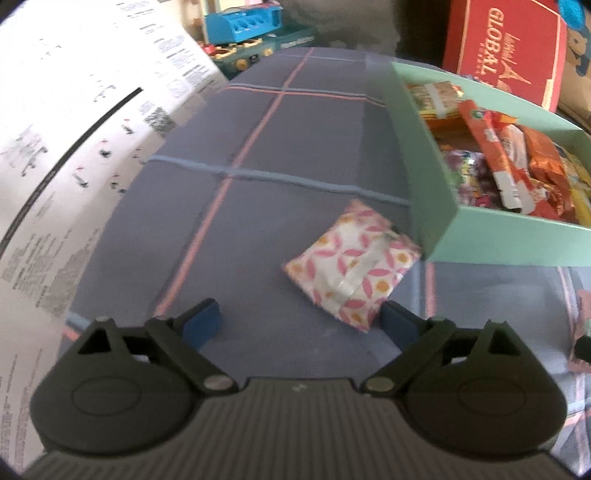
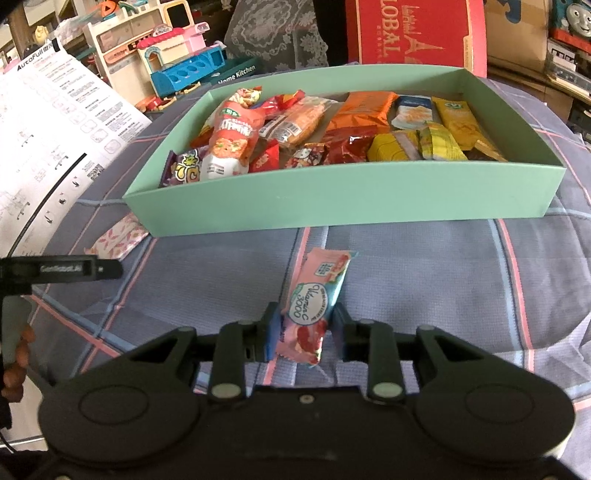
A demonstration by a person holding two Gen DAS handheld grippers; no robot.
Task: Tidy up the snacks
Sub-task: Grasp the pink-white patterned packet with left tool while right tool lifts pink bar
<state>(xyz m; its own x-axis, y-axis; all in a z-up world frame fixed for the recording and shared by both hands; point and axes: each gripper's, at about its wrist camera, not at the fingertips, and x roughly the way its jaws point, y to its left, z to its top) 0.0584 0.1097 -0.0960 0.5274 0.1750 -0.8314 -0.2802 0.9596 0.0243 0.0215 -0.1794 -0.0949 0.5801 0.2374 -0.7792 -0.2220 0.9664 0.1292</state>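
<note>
The left gripper hangs over the plaid cloth with its fingers wide apart and nothing between them. A pink-and-white patterned packet lies flat on the cloth just ahead of it, its near corner beside the right-hand blue pad — whether the two touch cannot be told. The packet's far corner sits right at the near left corner of the green box.

The right gripper is clamped on a pink sachet, the fingers drawn in on its lower half. The sachet stands tilted, its top end pointing toward the box, and it is held above the cloth, near the box's front wall but apart from it.

The box sits on the cloth beyond both grippers. It holds a mixed layer of snacks: red and orange wrappers to the left and middle, yellow ones to the right. From the right wrist view the patterned packet shows partly behind the box's left front corner, with the left gripper's black body at the left edge, gripped by a hand.

A printed sheet rises along the left side. A red carton stands behind the box, and toy sets crowd the far left.
</note>
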